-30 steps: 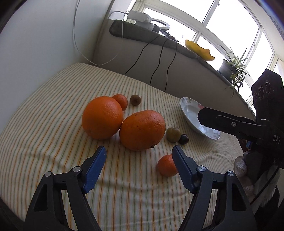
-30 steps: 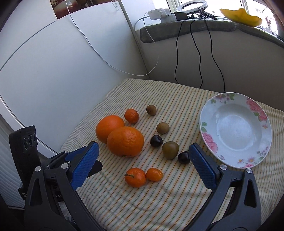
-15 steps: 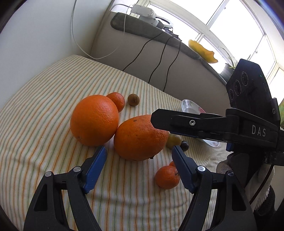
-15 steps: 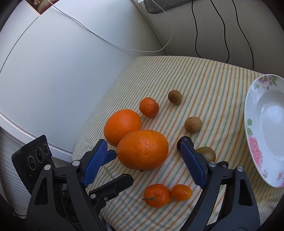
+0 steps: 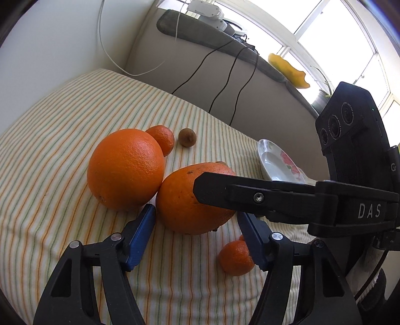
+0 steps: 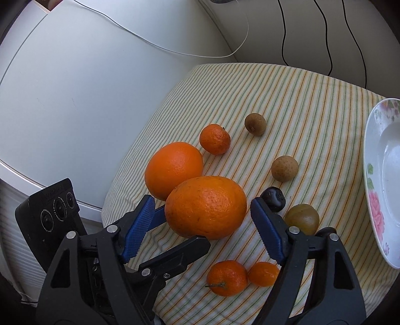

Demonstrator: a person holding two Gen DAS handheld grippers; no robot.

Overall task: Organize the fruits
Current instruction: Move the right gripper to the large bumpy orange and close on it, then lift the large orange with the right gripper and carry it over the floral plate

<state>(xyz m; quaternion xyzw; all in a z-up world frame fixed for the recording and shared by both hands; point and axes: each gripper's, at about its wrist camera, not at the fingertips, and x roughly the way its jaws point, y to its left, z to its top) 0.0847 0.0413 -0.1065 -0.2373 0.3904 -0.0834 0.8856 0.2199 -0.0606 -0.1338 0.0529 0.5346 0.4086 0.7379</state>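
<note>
Right wrist alone shows dark plum [image 6: 273,199], kumquat [image 6: 263,273].

A striped cloth [image 5: 75,105] is covering the tabletop. Beyond its far edge, two black cables [image 5: 220,82] are hanging down a beige wall [image 5: 275,105] from a dark ledge [image 5: 200,27], where a white power strip [image 5: 205,6] is sitting. A white cord [image 6: 150,42] is trailing across the pale panel [image 6: 75,87] along the left edge.

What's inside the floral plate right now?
The floral plate looks empty where visible; all fruit lies on the striped cloth. Its right part runs out of frame, unseen.
</note>
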